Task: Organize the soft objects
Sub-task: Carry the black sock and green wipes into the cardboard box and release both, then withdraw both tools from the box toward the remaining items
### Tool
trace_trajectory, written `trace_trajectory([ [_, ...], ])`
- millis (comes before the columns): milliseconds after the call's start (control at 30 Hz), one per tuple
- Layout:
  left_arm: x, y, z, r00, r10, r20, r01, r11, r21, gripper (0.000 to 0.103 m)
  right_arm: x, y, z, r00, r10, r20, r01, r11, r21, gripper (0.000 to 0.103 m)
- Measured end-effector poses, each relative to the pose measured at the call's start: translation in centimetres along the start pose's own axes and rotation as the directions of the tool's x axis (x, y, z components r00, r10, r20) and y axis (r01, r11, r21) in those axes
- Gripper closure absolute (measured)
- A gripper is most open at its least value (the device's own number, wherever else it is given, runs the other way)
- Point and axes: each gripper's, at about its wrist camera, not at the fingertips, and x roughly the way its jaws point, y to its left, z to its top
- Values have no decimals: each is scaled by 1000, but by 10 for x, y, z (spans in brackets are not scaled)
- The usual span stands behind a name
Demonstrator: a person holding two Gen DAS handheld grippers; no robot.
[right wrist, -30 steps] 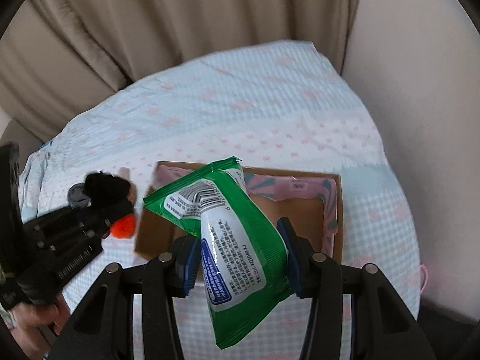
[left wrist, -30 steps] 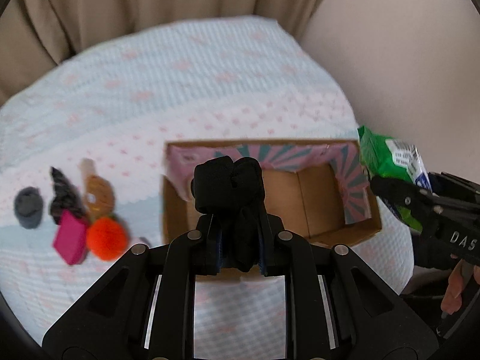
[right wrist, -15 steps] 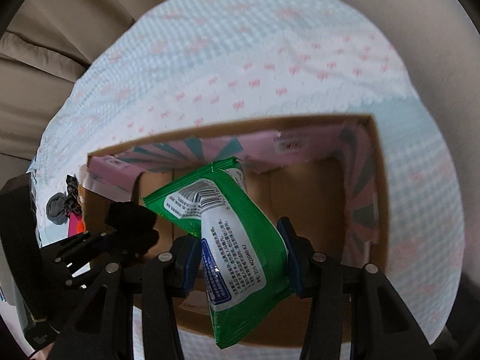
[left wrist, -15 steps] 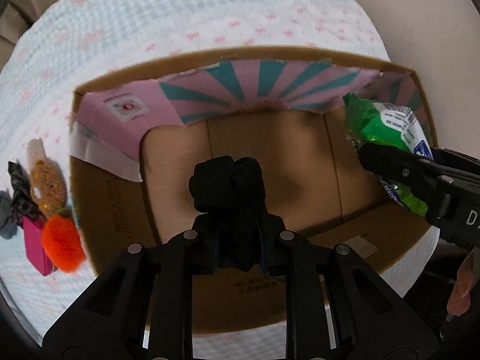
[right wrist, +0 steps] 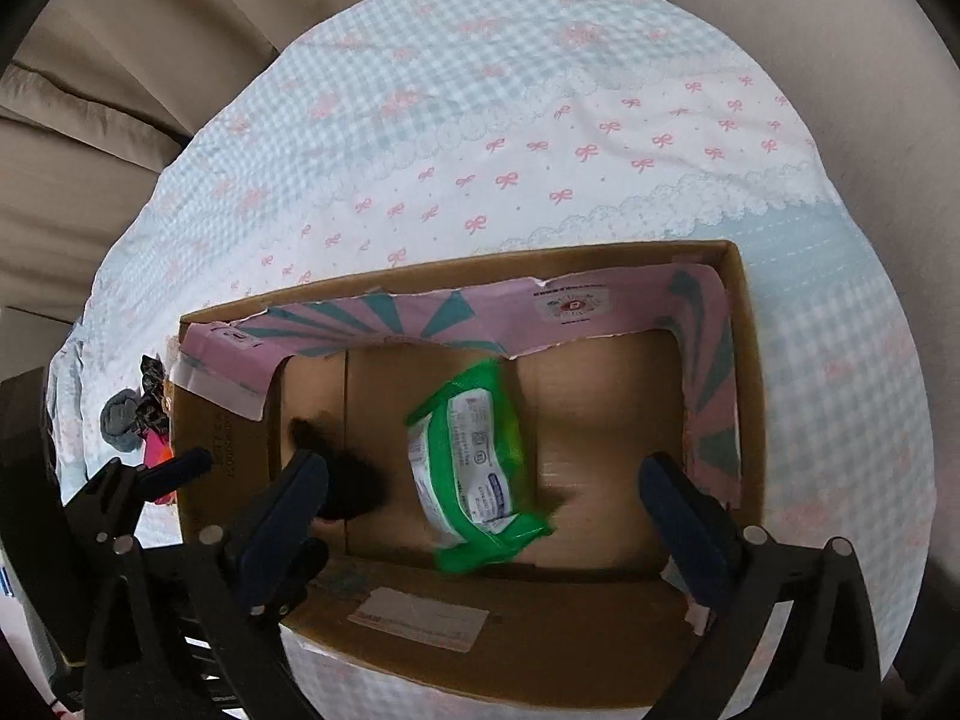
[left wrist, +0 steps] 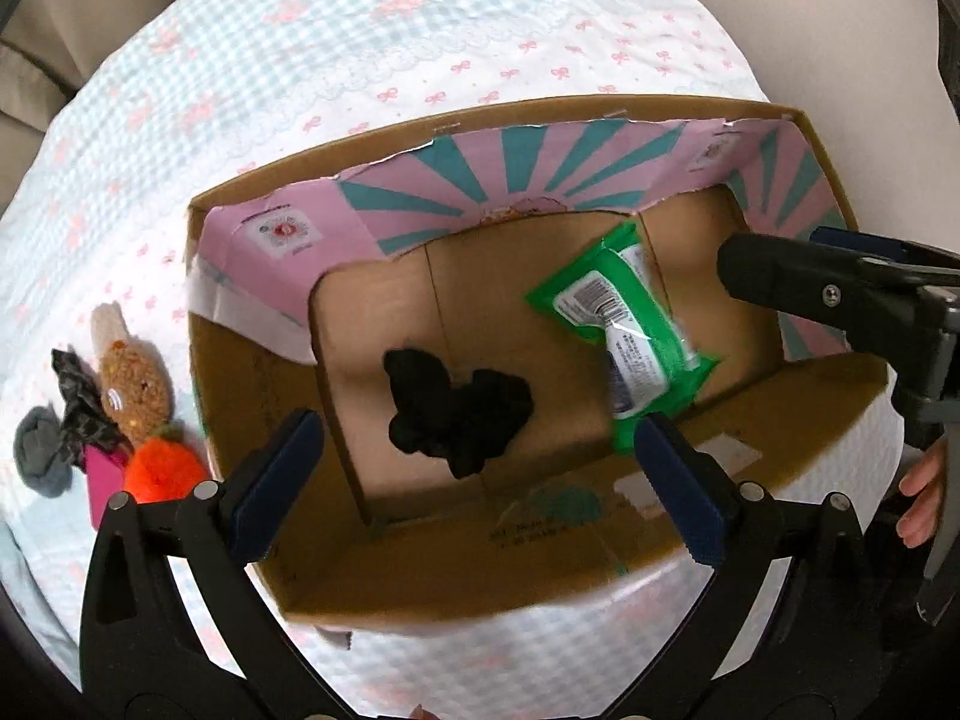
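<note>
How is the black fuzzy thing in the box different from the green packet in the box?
The black cloth bundle is dark, plain and crumpled into a lumpy shape; the green packet is bright, shiny plastic with a white printed label and a flat, sealed outline. The bundle lies toward the left of the cardboard box, the packet toward the right. Both are inside the box, and neither is held: the left gripper and right gripper are open.

Bow-print bedspread (left wrist: pixel 456 24) meets beige curtain (right wrist: pixel 120 60) behind.

Box on the bed, toys to its left.
Inside the box (left wrist: pixel 540 546): sock bundle (left wrist: pixel 459 414) left, wipes pack (left wrist: pixel 630 330) right; plush toys (left wrist: pixel 129 384) lie on the bed (left wrist: pixel 420 42).
</note>
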Motion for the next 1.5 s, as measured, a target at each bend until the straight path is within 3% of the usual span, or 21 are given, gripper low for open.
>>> trace_trajectory([
  [433, -42, -6, -11, 997, -1, 74, 1, 1000, 2, 0, -47, 15, -17, 995, 15, 101, -13, 1000, -21, 0],
  [600, -88, -7, -23, 992, -2, 126, 0, 1000, 15, 0, -85, 33, -24, 989, -8, 150, 16, 998, -54, 0],
  [800, -153, -2, -49, 973, -1, 230, -3, 1000, 17, 0, -144, 60, -43, 967, -25, 253, 49, 995, -89, 0],
  [1033, -240, 18, -97, 923, -8, 384, 22, 999, -31, 0, -210, 104, -80, 924, -48, 380, 101, 988, -119, 0],
  [1167, -290, 40, -130, 879, 11, 476, 20, 998, -60, 0, -245, 135, -113, 888, -64, 455, 132, 984, -118, 0],
  [1367, -345, 75, -183, 809, 70, 584, -44, 997, -58, 0, -279, 175, -162, 841, -85, 534, 160, 983, -95, 0],
  [1500, -369, 106, -218, 782, 73, 619, -47, 997, -59, 0, -294, 205, -201, 796, -129, 592, 218, 973, -81, 0],
])
